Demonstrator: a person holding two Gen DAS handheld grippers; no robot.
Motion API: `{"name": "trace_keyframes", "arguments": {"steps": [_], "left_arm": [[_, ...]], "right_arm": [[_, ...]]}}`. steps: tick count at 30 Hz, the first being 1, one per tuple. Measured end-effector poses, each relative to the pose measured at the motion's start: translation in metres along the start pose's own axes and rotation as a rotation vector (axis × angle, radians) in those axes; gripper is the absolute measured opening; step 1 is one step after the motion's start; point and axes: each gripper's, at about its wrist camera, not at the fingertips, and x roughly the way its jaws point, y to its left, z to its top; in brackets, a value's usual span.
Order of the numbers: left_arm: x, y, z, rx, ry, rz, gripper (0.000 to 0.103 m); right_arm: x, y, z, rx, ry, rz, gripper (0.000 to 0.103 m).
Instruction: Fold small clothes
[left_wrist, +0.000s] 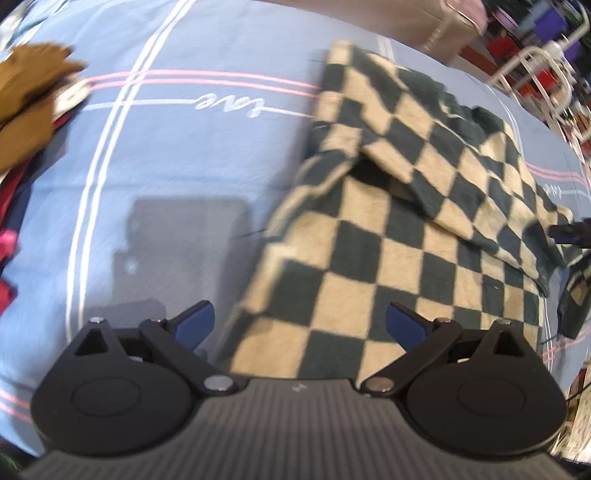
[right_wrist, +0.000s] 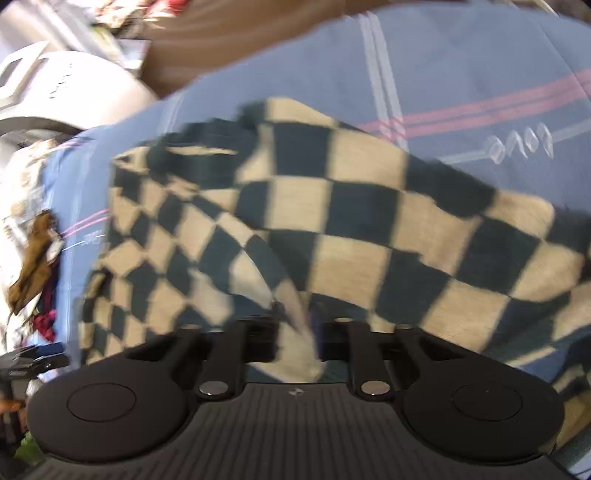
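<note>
A black-and-beige checkered garment (left_wrist: 406, 229) lies partly folded on a blue bedsheet (left_wrist: 192, 155). One flap is turned over its upper part. My left gripper (left_wrist: 299, 325) is open and empty just above the garment's near left edge. In the right wrist view the same garment (right_wrist: 332, 229) fills the middle, blurred by motion. My right gripper (right_wrist: 295, 339) is shut on a fold of the garment's edge and holds it lifted. The right gripper also shows at the far right of the left wrist view (left_wrist: 569, 236).
A pile of other clothes, brown (left_wrist: 29, 96) and red, lies at the sheet's left edge. A white plastic object (right_wrist: 62, 96) and clutter stand beyond the bed. A brown cloth (right_wrist: 33, 262) lies at the left in the right wrist view.
</note>
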Motion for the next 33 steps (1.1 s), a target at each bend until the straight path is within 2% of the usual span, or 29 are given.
{"name": "trace_keyframes", "arguments": {"steps": [1, 5, 8, 9, 12, 14, 15, 17, 19, 20, 21, 23, 24, 27, 30, 33], "left_arm": [[0.000, -0.006, 0.004, 0.017, -0.005, 0.004, 0.101], [-0.003, -0.020, 0.020, 0.057, -0.054, 0.027, 0.101], [0.002, -0.034, 0.036, 0.135, -0.100, 0.067, 0.099], [0.005, -0.041, 0.040, 0.184, -0.119, 0.104, 0.096], [0.022, -0.071, 0.049, 0.412, -0.193, 0.309, 0.091], [0.040, -0.085, 0.050, 0.546, -0.222, 0.414, 0.089], [0.048, -0.090, 0.051, 0.599, -0.227, 0.441, 0.084], [0.064, -0.098, 0.049, 0.696, -0.236, 0.486, 0.083], [0.077, -0.103, 0.047, 0.779, -0.254, 0.542, 0.071], [0.081, -0.104, 0.048, 0.786, -0.258, 0.544, 0.070], [0.086, -0.106, 0.050, 0.782, -0.259, 0.542, 0.068], [0.096, -0.110, 0.056, 0.770, -0.247, 0.543, 0.055], [0.099, -0.112, 0.059, 0.756, -0.248, 0.541, 0.044], [0.100, -0.114, 0.076, 0.668, -0.284, 0.519, 0.037], [0.083, -0.094, 0.097, 0.426, -0.316, 0.402, 0.023], [0.064, -0.039, 0.116, 0.037, -0.306, 0.274, 0.023]], "right_arm": [[0.006, -0.004, -0.002, 0.021, -0.004, -0.046, 0.103], [-0.002, -0.009, -0.029, 0.065, -0.175, -0.238, 0.103], [-0.020, -0.011, -0.051, 0.094, -0.289, -0.235, 0.103], [-0.025, -0.010, -0.059, 0.099, -0.309, -0.244, 0.103], [-0.025, -0.011, -0.073, 0.084, -0.289, -0.253, 0.103], [-0.020, -0.013, -0.083, 0.063, -0.271, -0.243, 0.103], [-0.017, -0.015, -0.085, 0.060, -0.268, -0.246, 0.103], [-0.011, -0.019, -0.089, 0.112, -0.262, -0.258, 0.103], [-0.013, -0.029, -0.093, 0.215, -0.271, -0.225, 0.103], [-0.014, -0.032, -0.095, 0.252, -0.284, -0.202, 0.103], [-0.014, -0.033, -0.099, 0.273, -0.289, -0.191, 0.103], [-0.014, -0.030, -0.103, 0.281, -0.282, -0.189, 0.103], [-0.012, -0.029, -0.104, 0.276, -0.278, -0.188, 0.103], [-0.011, -0.023, -0.107, 0.269, -0.266, -0.189, 0.103], [-0.009, -0.018, -0.107, 0.271, -0.262, -0.189, 0.103], [-0.007, -0.018, -0.104, 0.294, -0.264, -0.179, 0.103]]}}
